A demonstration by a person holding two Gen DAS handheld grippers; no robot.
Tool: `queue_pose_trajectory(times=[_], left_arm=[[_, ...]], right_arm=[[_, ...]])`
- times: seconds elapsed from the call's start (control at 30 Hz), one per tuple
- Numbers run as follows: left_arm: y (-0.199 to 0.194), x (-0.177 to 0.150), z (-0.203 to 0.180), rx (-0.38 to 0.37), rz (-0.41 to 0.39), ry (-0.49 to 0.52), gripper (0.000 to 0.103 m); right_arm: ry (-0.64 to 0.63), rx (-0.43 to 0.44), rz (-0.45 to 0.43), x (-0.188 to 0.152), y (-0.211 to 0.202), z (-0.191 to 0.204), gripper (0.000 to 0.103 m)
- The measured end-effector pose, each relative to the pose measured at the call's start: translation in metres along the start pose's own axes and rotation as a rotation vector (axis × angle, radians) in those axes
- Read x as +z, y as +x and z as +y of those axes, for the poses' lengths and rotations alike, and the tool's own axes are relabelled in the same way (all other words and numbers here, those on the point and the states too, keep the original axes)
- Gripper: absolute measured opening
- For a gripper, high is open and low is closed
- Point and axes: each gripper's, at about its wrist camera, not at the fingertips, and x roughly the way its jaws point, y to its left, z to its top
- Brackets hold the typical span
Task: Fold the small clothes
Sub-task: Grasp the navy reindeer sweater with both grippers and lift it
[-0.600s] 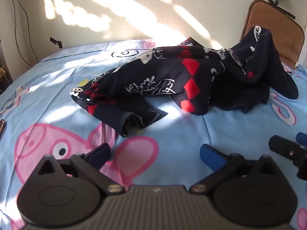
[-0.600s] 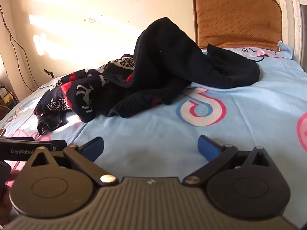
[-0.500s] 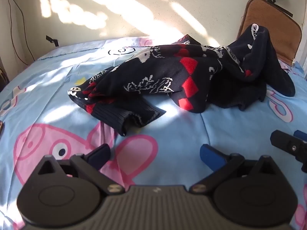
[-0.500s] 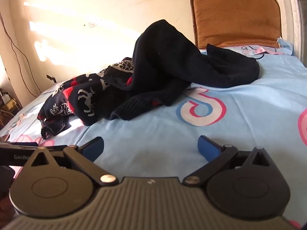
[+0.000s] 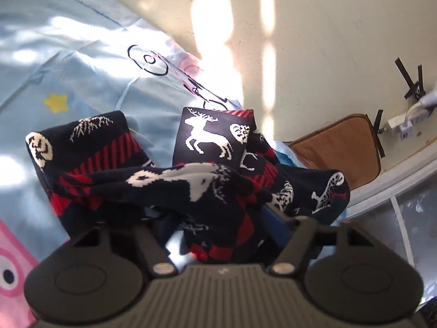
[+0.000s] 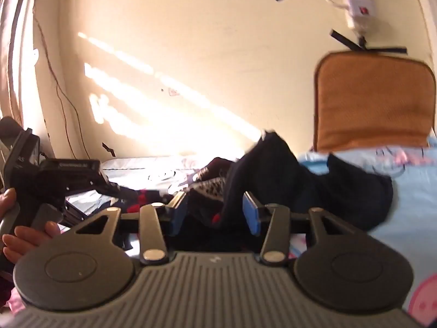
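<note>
Bunching over the fingers of the left gripper [image 5: 218, 218], the dark sweater [image 5: 196, 186] with white deer and red patches hides the tips, so whether they pinch it cannot be told. It lies crumpled on the blue cartoon bedsheet [image 5: 82, 68], beside the cream wall [image 5: 314, 41]. The right gripper [image 6: 215, 213] has its blue pads partly closed around a dark fold of the sweater [image 6: 273, 175]. A brown cushion [image 6: 374, 104] leans against the wall behind, and a hand [image 6: 16, 229] holds the other tool at left.
</note>
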Motion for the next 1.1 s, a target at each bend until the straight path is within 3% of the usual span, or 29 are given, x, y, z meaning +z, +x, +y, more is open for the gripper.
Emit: queue_pose_trajectory(times=[0.07, 0.17, 0.27, 0.33, 0.37, 0.43, 0.47, 0.53, 0.77, 0.8, 0.83, 0.9, 1.0, 1.07, 1.1], left_arm=[[0.008, -0.009, 0.007, -0.026, 0.023, -0.008, 0.014], [-0.011, -0.027, 0.008, -0.031, -0.035, 0.084, 0.012], [-0.032, -0.043, 0.015, -0.051, -0.046, 0.137, 0.011], [-0.041, -0.056, 0.019, -0.056, -0.038, 0.172, 0.01], [-0.045, -0.061, 0.02, -0.057, -0.031, 0.192, 0.01], [-0.051, -0.068, 0.023, -0.067, -0.027, 0.213, 0.01], [-0.056, -0.073, 0.024, -0.065, -0.032, 0.228, 0.009], [-0.064, -0.079, 0.025, -0.063, -0.05, 0.258, 0.002], [-0.091, -0.083, 0.026, -0.068, -0.118, 0.277, 0.003], [-0.095, -0.083, 0.022, -0.064, -0.136, 0.299, 0.005], [-0.099, -0.082, 0.015, -0.053, -0.158, 0.327, 0.009], [-0.107, -0.077, 0.004, -0.046, -0.2, 0.371, 0.044], [-0.112, -0.07, -0.014, -0.02, -0.267, 0.452, 0.068], [-0.102, -0.06, -0.022, 0.029, -0.282, 0.491, 0.083], [-0.093, -0.055, -0.024, 0.052, -0.264, 0.486, 0.085]], right_arm=[[-0.009, 0.073, 0.068, 0.033, 0.037, 0.004, 0.05], [0.064, 0.138, 0.21, 0.06, 0.112, 0.009, 0.065], [0.105, 0.086, 0.34, 0.062, 0.186, 0.01, 0.065], [0.197, 0.091, 0.412, 0.05, 0.215, 0.006, 0.065], [0.23, 0.104, 0.456, 0.045, 0.231, 0.007, 0.062], [0.249, 0.063, 0.509, 0.031, 0.234, 0.013, 0.025], [0.259, 0.068, 0.504, 0.033, 0.229, 0.015, 0.012], [0.27, 0.1, 0.397, 0.05, 0.204, 0.014, 0.011], [0.274, 0.045, -0.055, 0.147, 0.067, -0.023, 0.009], [0.273, 0.033, -0.113, 0.157, 0.045, -0.029, 0.003], [0.28, 0.038, -0.192, 0.165, 0.018, -0.036, 0.003], [0.275, 0.014, -0.333, 0.174, -0.033, -0.048, 0.003], [0.256, -0.076, -0.452, 0.175, -0.099, -0.064, 0.003], [0.213, -0.142, -0.434, 0.167, -0.119, -0.075, 0.003], [0.2, -0.156, -0.404, 0.164, -0.116, -0.077, 0.003]])
